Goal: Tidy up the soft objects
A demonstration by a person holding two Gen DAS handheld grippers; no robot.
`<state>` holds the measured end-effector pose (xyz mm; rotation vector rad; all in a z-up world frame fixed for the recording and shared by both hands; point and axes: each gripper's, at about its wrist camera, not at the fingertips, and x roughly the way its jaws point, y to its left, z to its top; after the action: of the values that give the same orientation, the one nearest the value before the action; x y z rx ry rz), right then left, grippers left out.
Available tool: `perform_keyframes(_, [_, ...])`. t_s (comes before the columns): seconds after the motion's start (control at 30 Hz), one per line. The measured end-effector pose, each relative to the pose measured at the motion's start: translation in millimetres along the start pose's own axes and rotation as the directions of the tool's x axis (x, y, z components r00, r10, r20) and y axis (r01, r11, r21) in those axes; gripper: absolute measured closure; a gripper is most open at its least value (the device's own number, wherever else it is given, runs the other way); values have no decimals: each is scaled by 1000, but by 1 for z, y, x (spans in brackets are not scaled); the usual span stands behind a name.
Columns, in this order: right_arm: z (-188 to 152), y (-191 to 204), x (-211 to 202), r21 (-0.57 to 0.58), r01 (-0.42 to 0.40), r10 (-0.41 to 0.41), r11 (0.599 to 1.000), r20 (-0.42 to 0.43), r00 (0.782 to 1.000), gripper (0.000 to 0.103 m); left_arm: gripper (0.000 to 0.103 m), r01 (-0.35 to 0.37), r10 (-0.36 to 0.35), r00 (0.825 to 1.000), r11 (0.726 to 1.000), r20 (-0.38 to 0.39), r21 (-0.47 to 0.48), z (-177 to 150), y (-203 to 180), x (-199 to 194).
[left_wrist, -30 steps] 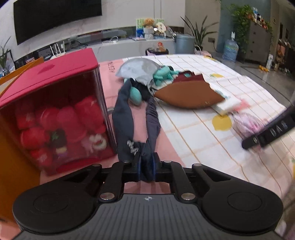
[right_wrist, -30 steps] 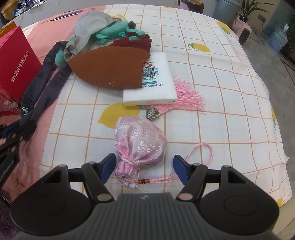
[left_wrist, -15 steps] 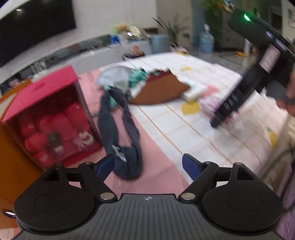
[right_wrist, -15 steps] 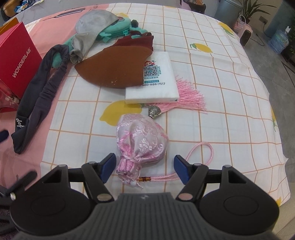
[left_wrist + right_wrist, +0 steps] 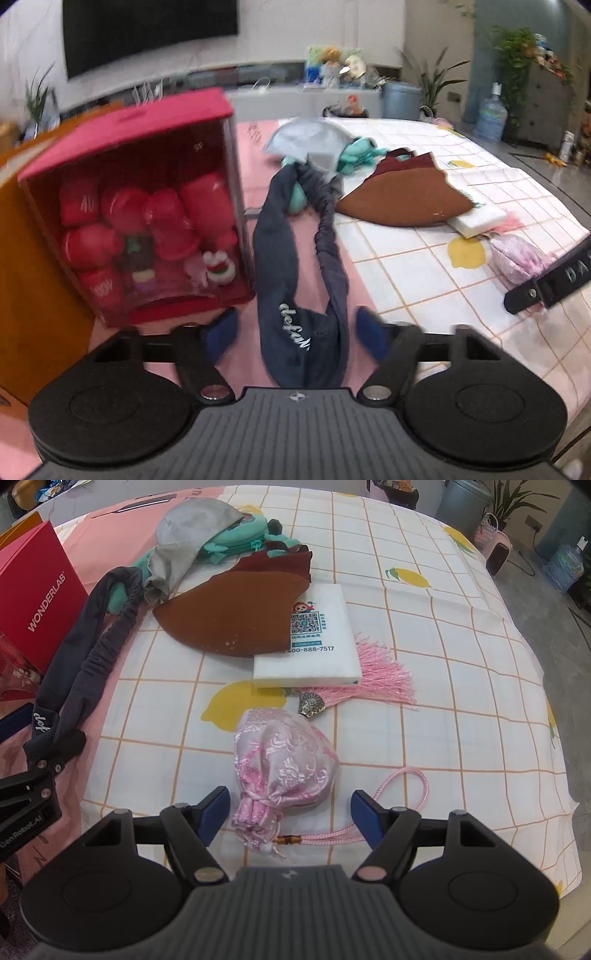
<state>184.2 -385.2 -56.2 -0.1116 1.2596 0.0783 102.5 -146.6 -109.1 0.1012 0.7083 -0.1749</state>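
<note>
Since a second ago the left gripper point(image 5: 297, 334) has let go of the navy headband point(image 5: 299, 280), which it then had pinched tight; its jaws sprang wide and have just been closing partway again, so they now stand apart with the band's looped end lying between the blue pads, neither pad pressing on it. The right gripper point(image 5: 290, 818) has kept its place.

The headband runs straight ahead of the left gripper, away toward a grey cloth point(image 5: 306, 142) and a teal plush toy point(image 5: 356, 155). White script on its near end reads "defau", the rest hidden in a fold. Just left of this gripper stands a red box point(image 5: 136, 206) with a clear front, showing red plush pieces inside; in the right wrist view its side reads "WONDERLAB".

The right gripper is open, its pads either side of a pink brocade pouch point(image 5: 284, 764) without touching it. The pouch's pink cord point(image 5: 402, 794) loops away past the right pad. Just beyond the pouch lie a metal charm with a pink tassel point(image 5: 376, 675) and a white tissue pack point(image 5: 314, 642) printed with a QR code and "400-888-7517". A brown cloth point(image 5: 229, 616) overlaps the pack's far left corner. All rest on a checked, lemon-printed sheet point(image 5: 461, 657).
</note>
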Motion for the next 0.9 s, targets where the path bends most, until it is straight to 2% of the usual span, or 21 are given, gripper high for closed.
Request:
perform_keyframes(0.03, [0, 0, 0, 1, -2, 2, 1000, 0, 1000, 31, 58, 16, -16, 1000, 1000, 9, 17, -2, -1, -1])
perform_keyframes(0.1, [0, -1, 0, 3, -3, 3, 1000, -2, 1000, 30, 80, 29, -29, 1000, 999, 12, 40, -4, -3, -5])
perform_keyframes(0.13, [0, -1, 1, 5, 2, -2, 1000, -4, 1000, 27, 85, 17, -17, 1000, 999, 13, 46, -4, -4, -6])
perform_keyframes(0.2, [1, -2, 3, 11, 23, -23, 1000, -12, 1000, 17, 85, 10, -11, 1000, 999, 15, 52, -6, -5, -8])
perform_keyframes(0.3, [1, -7, 5, 26, -1, 2, 1000, -15, 1000, 17, 86, 9, -10, 1000, 999, 10, 49, -6, -4, -12])
perform_keyframes(0.57, [9, -2, 8, -46, 17, -14, 999, 53, 999, 17, 86, 37, -37, 999, 998, 9, 54, -10, -6, -18])
perform_keyframes(0.67, [9, 2, 7, -74, 47, -41, 996, 78, 996, 21, 86, 44, -45, 999, 998, 4, 51, -10, -6, -19])
perform_keyframes(0.73, [8, 4, 4, -91, 45, -37, 995, 93, 995, 31, 86, 46, -46, 999, 998, -5, 47, -9, -5, -20])
perform_keyframes(0.8, [8, 5, 3, -97, 32, -22, 995, 99, 995, 45, 86, 51, -51, 999, 997, -13, 49, -8, -5, -21])
perform_keyframes(0.9, [7, 8, 2, -109, 45, -34, 993, 102, 994, 49, 87, 53, -52, 998, 998, -21, 46, -6, -4, -23])
